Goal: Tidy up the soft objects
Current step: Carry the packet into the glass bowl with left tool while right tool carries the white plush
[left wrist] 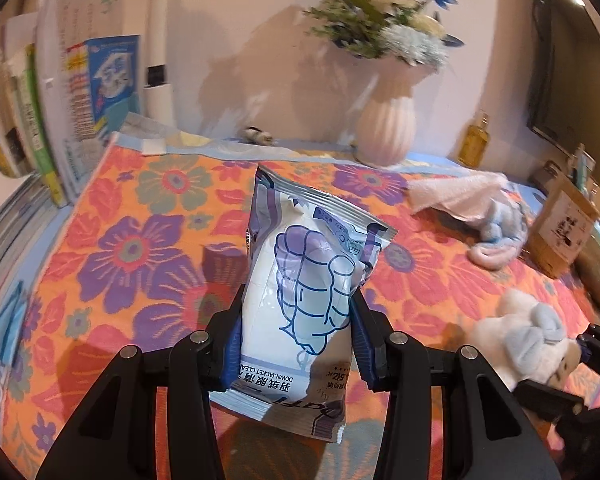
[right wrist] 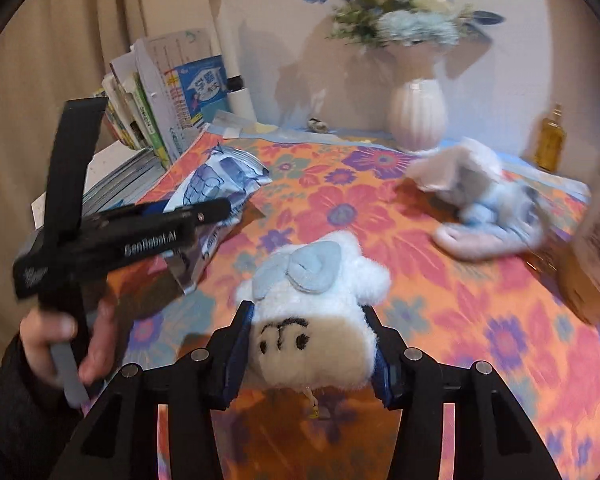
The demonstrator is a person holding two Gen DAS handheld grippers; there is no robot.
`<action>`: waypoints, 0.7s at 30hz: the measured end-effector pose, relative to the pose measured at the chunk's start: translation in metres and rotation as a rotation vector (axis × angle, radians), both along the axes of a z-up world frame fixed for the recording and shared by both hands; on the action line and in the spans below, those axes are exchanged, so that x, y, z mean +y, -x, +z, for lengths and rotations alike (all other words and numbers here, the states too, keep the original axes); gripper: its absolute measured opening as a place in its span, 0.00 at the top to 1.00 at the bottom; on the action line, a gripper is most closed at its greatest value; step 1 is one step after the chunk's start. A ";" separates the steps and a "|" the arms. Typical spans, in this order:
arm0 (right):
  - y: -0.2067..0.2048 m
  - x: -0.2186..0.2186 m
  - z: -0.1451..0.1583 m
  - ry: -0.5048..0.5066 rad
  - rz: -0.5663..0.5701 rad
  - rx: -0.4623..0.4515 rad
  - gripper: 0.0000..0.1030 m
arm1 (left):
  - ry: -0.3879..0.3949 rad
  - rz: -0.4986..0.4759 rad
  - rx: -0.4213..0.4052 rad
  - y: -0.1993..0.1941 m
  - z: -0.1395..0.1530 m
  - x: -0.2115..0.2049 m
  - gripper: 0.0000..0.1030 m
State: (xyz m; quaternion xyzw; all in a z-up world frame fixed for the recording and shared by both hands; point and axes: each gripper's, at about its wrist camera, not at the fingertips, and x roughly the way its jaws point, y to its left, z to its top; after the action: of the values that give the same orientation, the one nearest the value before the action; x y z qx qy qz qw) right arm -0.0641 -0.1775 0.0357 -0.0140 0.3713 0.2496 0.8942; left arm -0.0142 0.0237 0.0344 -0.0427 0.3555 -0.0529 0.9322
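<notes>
The wipes packet (left wrist: 300,300), white with a blue drawing of a down jacket, stands tilted above the counter (left wrist: 112,312), clamped at its lower sides by the pads of the left claw (left wrist: 296,336). To its right the plush sheep (right wrist: 312,316), white with a pale blue bow and a beige face, is pinched at the head between the pads of the right claw (right wrist: 310,356), its face turned toward that camera.

Farther back on the right lies a heap of soft cloths (left wrist: 476,216), pale pink over light blue, beside a brown cardboard box (left wrist: 560,232). A ribbed white vase (left wrist: 386,128) of blue and white flowers stands against the wall, an amber bottle (left wrist: 474,140) to its right. Books (left wrist: 60,108) lean upright at the left edge. An orange cloth (right wrist: 440,320) with purple and pink flowers covers the counter.
</notes>
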 end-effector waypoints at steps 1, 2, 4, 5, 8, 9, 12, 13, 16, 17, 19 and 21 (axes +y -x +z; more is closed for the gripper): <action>0.001 -0.009 0.000 -0.006 -0.017 0.004 0.52 | 0.004 -0.012 0.006 0.000 0.001 -0.002 0.59; 0.002 -0.019 0.001 -0.015 -0.040 0.011 0.52 | 0.020 -0.027 0.008 0.001 0.005 -0.006 0.59; 0.002 -0.042 0.005 -0.045 -0.101 0.019 0.52 | 0.054 -0.058 -0.003 0.006 0.015 -0.015 0.59; 0.002 -0.055 0.009 -0.070 -0.127 0.018 0.52 | 0.060 -0.073 -0.016 0.009 0.022 -0.020 0.59; 0.006 -0.089 0.030 -0.130 -0.201 -0.014 0.52 | 0.051 -0.136 -0.071 0.019 0.049 -0.046 0.59; 0.008 -0.097 0.036 -0.144 -0.216 -0.026 0.52 | 0.046 -0.160 -0.089 0.022 0.058 -0.057 0.59; 0.017 -0.125 0.062 -0.200 -0.271 -0.085 0.52 | 0.048 -0.238 -0.157 0.030 0.093 -0.092 0.59; 0.020 -0.132 0.069 -0.205 -0.292 -0.102 0.52 | 0.055 -0.258 -0.172 0.032 0.102 -0.101 0.59; 0.027 -0.166 0.096 -0.199 -0.397 -0.169 0.52 | 0.082 -0.335 -0.211 0.032 0.130 -0.137 0.59; 0.029 -0.180 0.105 -0.197 -0.434 -0.187 0.52 | 0.092 -0.366 -0.223 0.032 0.140 -0.153 0.59; 0.030 -0.204 0.118 -0.202 -0.495 -0.205 0.52 | 0.095 -0.413 -0.241 0.031 0.153 -0.181 0.59; 0.031 -0.241 0.129 -0.226 -0.586 -0.213 0.52 | 0.090 -0.459 -0.257 0.030 0.164 -0.210 0.59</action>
State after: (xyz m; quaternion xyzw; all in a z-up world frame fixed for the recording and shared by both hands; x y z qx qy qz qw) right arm -0.0948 -0.4181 0.1652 0.1668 0.2338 0.0185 0.9577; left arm -0.0440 -0.1861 0.1983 0.0046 0.2320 -0.2835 0.9305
